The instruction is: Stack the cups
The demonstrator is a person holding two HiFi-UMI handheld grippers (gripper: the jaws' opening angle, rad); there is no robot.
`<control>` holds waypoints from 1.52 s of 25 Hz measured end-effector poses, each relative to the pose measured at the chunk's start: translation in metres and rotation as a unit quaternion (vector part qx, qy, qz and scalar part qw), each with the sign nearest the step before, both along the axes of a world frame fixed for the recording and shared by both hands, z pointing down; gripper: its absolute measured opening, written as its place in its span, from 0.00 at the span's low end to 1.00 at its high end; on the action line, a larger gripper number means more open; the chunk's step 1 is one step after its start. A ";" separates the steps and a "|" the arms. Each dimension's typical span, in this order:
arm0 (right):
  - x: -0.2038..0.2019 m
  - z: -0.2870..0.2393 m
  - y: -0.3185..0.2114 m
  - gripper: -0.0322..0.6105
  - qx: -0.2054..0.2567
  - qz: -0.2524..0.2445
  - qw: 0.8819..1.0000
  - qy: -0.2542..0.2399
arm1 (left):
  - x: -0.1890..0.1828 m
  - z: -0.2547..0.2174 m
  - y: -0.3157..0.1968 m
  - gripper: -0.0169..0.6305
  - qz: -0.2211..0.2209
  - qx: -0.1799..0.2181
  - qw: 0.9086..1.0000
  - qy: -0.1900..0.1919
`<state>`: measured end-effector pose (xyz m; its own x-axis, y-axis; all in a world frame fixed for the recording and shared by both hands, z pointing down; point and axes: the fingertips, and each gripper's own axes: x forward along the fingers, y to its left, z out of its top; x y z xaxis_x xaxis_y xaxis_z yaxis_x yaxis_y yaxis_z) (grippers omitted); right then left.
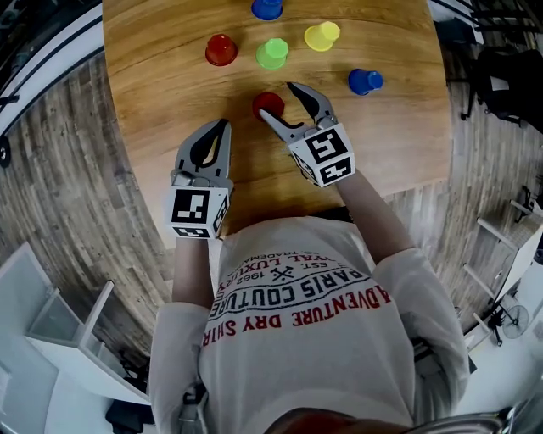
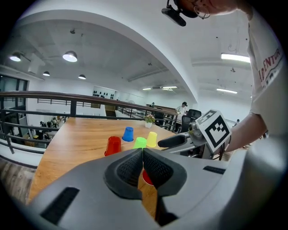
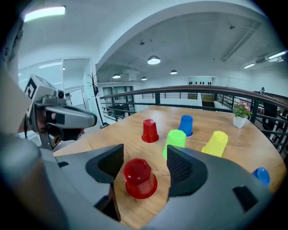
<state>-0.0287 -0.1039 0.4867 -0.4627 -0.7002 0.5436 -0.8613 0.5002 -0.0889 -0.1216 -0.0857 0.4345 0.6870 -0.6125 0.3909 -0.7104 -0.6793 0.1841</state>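
Observation:
Several plastic cups stand upside down on the wooden table (image 1: 170, 102). The nearest red cup (image 1: 268, 104) (image 3: 139, 178) sits between the jaws of my right gripper (image 1: 277, 100) (image 3: 145, 158), which is open, its pads clear of the cup's sides. Farther off are a second red cup (image 1: 221, 49) (image 3: 150, 130), a green cup (image 1: 272, 53) (image 3: 176, 140), a yellow cup (image 1: 321, 36) (image 3: 215, 143) and two blue cups (image 1: 267, 8) (image 1: 365, 81). My left gripper (image 1: 222, 125) (image 2: 142, 157) is shut and empty, just left of the near red cup (image 2: 147, 178), which its jaws partly hide.
The table's front edge (image 1: 280, 199) runs close to the person's body. A small potted plant (image 3: 240, 117) stands at the far table edge, with a railing (image 3: 180, 92) behind it. Wood floor lies on both sides of the table.

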 end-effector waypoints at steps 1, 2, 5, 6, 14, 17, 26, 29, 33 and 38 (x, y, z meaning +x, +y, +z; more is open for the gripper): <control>0.004 -0.006 -0.003 0.51 0.006 0.004 1.000 -0.002 | 0.000 -0.002 -0.001 0.05 -0.004 0.001 1.000 0.002; 0.008 -0.010 -0.007 0.51 0.011 0.008 1.000 -0.003 | 0.001 -0.003 -0.001 0.05 -0.008 0.001 1.000 0.003; 0.023 -0.017 -0.018 0.51 0.016 0.010 1.000 -0.002 | 0.007 -0.007 -0.001 0.05 -0.020 0.004 1.000 0.002; 0.027 -0.017 -0.022 0.51 0.015 0.007 1.000 -0.001 | 0.009 -0.008 -0.001 0.05 -0.027 0.005 1.000 0.000; 0.040 0.004 -0.063 0.51 -0.006 -0.020 1.000 0.000 | 0.023 -0.005 -0.010 0.05 -0.073 0.004 0.997 -0.008; 0.041 0.013 -0.076 0.51 -0.012 -0.028 1.000 0.003 | 0.025 -0.005 -0.011 0.05 -0.084 0.005 0.996 -0.007; 0.036 0.039 -0.102 0.51 -0.029 -0.034 0.999 0.002 | 0.023 0.000 -0.014 0.05 -0.107 0.005 0.994 -0.020; 0.038 0.044 -0.105 0.46 -0.035 -0.024 0.999 0.010 | 0.020 -0.001 -0.013 0.05 -0.111 0.005 0.993 -0.025; 0.039 0.039 -0.097 0.43 -0.029 -0.029 0.999 0.017 | 0.017 -0.002 -0.010 0.05 -0.112 0.006 0.993 -0.024; 0.049 0.021 -0.077 0.43 -0.012 -0.026 0.999 0.017 | 0.025 -0.008 -0.007 0.05 -0.090 0.016 0.996 -0.020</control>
<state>0.0208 -0.1813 0.5072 -0.4788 -0.6623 0.5764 -0.8374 0.5416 -0.0732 -0.0962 -0.0923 0.4262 0.5496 -0.7364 0.3946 -0.8272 -0.5459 0.1333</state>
